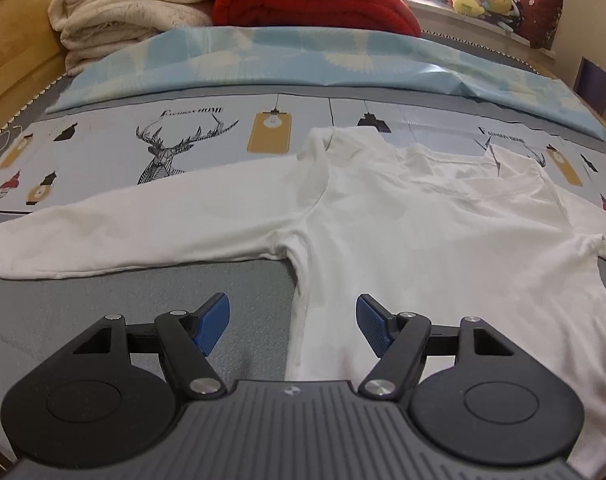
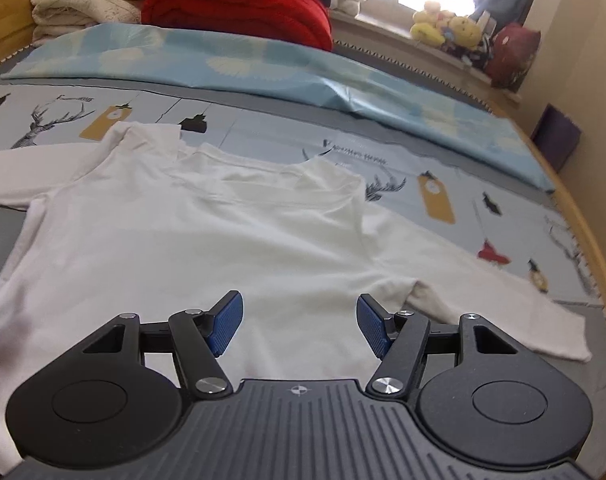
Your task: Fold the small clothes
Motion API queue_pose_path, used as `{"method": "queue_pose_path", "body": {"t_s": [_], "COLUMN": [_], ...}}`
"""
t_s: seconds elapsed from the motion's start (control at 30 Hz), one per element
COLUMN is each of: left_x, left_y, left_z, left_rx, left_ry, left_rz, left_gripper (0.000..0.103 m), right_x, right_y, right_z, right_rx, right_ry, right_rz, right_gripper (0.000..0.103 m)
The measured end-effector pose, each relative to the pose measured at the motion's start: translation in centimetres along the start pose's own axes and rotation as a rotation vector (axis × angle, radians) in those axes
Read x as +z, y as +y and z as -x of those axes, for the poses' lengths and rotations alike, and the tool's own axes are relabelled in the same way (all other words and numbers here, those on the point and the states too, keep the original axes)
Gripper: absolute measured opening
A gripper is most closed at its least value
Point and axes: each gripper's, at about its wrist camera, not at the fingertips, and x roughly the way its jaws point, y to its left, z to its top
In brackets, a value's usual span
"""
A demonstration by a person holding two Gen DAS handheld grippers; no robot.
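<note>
A small white long-sleeved shirt [image 1: 423, 232] lies spread flat on the bed, collar away from me, sleeves stretched out to both sides. My left gripper [image 1: 293, 328] is open and empty, hovering over the shirt's left side edge below the left armpit. The shirt also fills the right wrist view [image 2: 207, 236]. My right gripper [image 2: 299, 326] is open and empty above the shirt's lower right body, near the right armpit. The right sleeve [image 2: 515, 308] runs out toward the bed's right edge.
The bed has a printed grey and blue sheet [image 1: 163, 148] with deer and lamp figures. A light blue quilt [image 1: 303, 60] lies across the far side. Folded cream blankets [image 1: 131, 8] and a red blanket [image 1: 315, 0] are stacked behind. Plush toys [image 2: 451, 28] sit on the windowsill.
</note>
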Motion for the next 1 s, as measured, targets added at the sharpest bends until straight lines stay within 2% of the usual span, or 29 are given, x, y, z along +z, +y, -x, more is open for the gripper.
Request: {"method": "queue_pose_path", "body": {"t_s": [0.27,0.3,0.37,0.4,0.43,0.53,0.7,0.77,0.83,0.87,0.9,0.93,0.97,1.0], "left_x": [-0.1,-0.1,0.2,0.5,1.0,3.2,7.2,7.5,6.3,6.1,5.9,5.5,5.1,4.7], "left_y": [-0.5,-0.5,-0.3,-0.3,-0.4,-0.2,2.4,4.7,7.9,9.7,12.0,14.2,16.4,18.2], "left_z": [-0.3,-0.2,0.4,0.9,1.5,2.7,2.9,1.8,-0.4,-2.0,-3.5,-4.0,-4.5,-4.9], "left_rx": [0.043,0.049,0.079,0.103,0.121,0.123,0.135,0.176,0.209,0.24,0.289,0.279,0.257,0.255], "left_ry": [0.005,-0.005,-0.046,-0.085,-0.121,-0.203,-0.307,-0.32,-0.275,-0.169,-0.057,-0.025,-0.003,0.016], "left_rz": [-0.005,-0.005,-0.014,-0.033,-0.048,-0.043,0.038,0.072,0.125,0.161,0.253,0.355,0.449,0.509], "left_gripper": [0.074,0.071,0.056,0.042,0.033,0.015,0.016,0.016,0.016,0.016,0.015,0.015,0.015,0.015], "right_x": [-0.4,-0.5,-0.5,-0.6,-0.6,-0.9,-1.5,-1.7,-1.6,-1.5,-1.3,-1.1,-0.8,-0.6], "right_y": [-1.3,-1.6,-2.3,-2.8,-3.0,-3.5,-1.8,-1.3,-0.8,-0.7,-0.6,-0.6,-0.6,-0.6], "right_z": [1.1,1.3,1.6,1.7,1.9,2.3,1.9,1.7,1.6,1.6,1.6,1.5,1.4,1.2], "right_rx": [0.0,-0.006,-0.025,-0.031,-0.035,-0.033,-0.045,-0.044,-0.034,-0.029,-0.027,-0.023,-0.017,-0.013], "right_ry": [-0.05,-0.058,-0.079,-0.088,-0.093,-0.113,-0.105,-0.086,-0.08,-0.083,-0.085,-0.084,-0.078,-0.072], "right_rz": [-0.008,-0.016,-0.037,-0.05,-0.062,-0.078,0.064,0.09,0.108,0.111,0.111,0.106,0.098,0.085], "right_gripper": [0.063,0.063,0.062,0.062,0.061,0.061,0.061,0.057,0.054,0.053,0.045,0.033,0.026,0.016]}}
